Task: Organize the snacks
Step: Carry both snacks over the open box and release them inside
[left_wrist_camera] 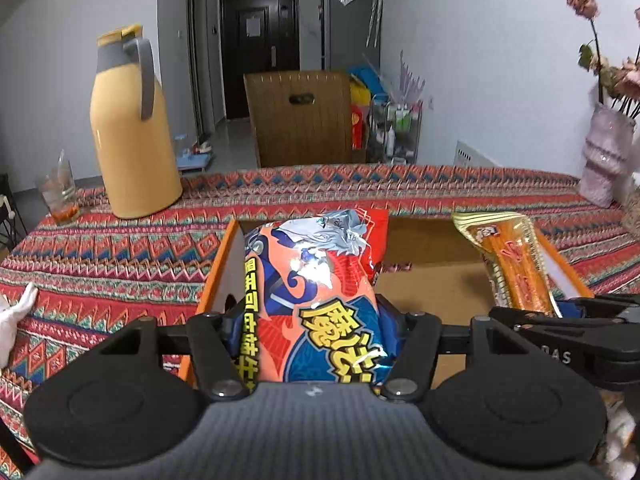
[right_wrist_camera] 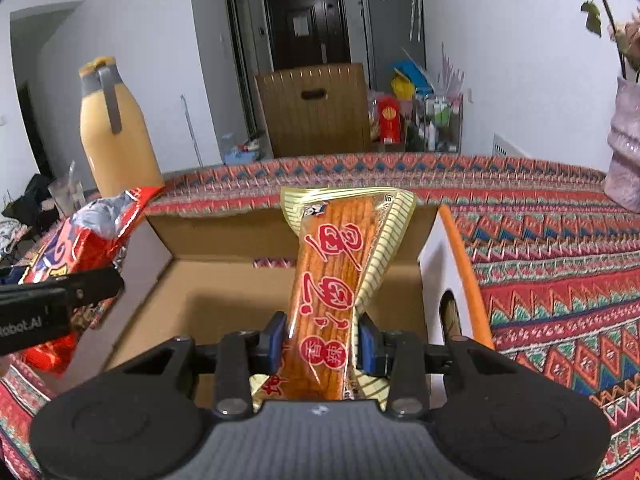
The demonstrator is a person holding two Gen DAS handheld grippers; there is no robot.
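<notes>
Snacks both pinched over the open cardboard box (right_wrist_camera: 224,240): puffy noodle bag (left_wrist_camera: 320,300) clamped in left gripper (left_wrist_camera: 316,336), slim spicy-stick pack (right_wrist_camera: 332,280) in right gripper (right_wrist_camera: 322,344), probably light, crinkly, slippery, best gripped mid-body, not crushed.

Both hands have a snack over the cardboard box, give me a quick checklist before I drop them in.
1. Left tool clamped on the orange-blue snack bag: ok.
2. Right tool clamped on the spicy strip packet: ok.
3. Cardboard box open below both snacks: ok.
4. Free space on the box floor: ok, it looks nearly bare.
5. The two tools apart from each other: ok.
6. Near box corners clear: cannot tell, hidden by the tools.
</notes>
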